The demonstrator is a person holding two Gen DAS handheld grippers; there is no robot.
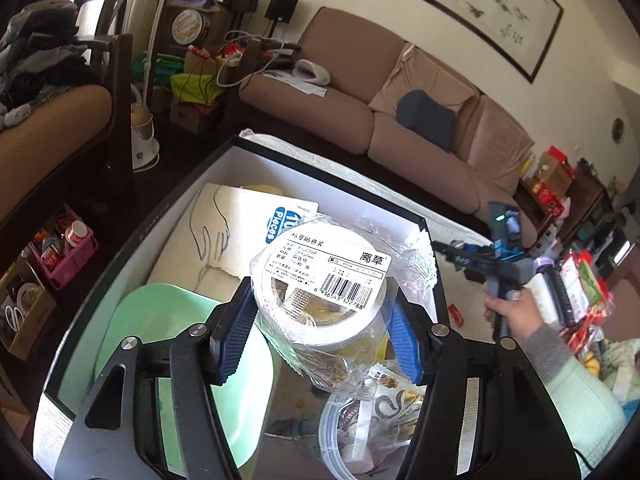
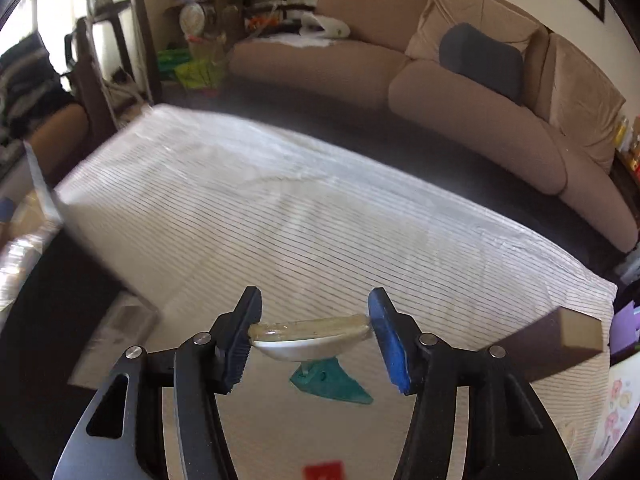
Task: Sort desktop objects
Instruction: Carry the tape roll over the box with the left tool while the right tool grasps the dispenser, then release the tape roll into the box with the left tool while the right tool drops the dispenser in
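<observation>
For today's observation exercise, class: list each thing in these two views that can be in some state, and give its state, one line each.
Left tongs: closed on the wrapped tape roll.
Tape roll: in clear wrap, held above the box.
Box: open, holding a green tray and papers.
Right tongs: closed on a small clear-lidded dish.
Dish: held level above the striped cloth.
Striped cloth: spread flat.

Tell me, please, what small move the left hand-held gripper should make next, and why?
Probably lower a little and open. The left hand-held gripper holds the wrapped tape roll above the open box, which already holds other items.
</observation>
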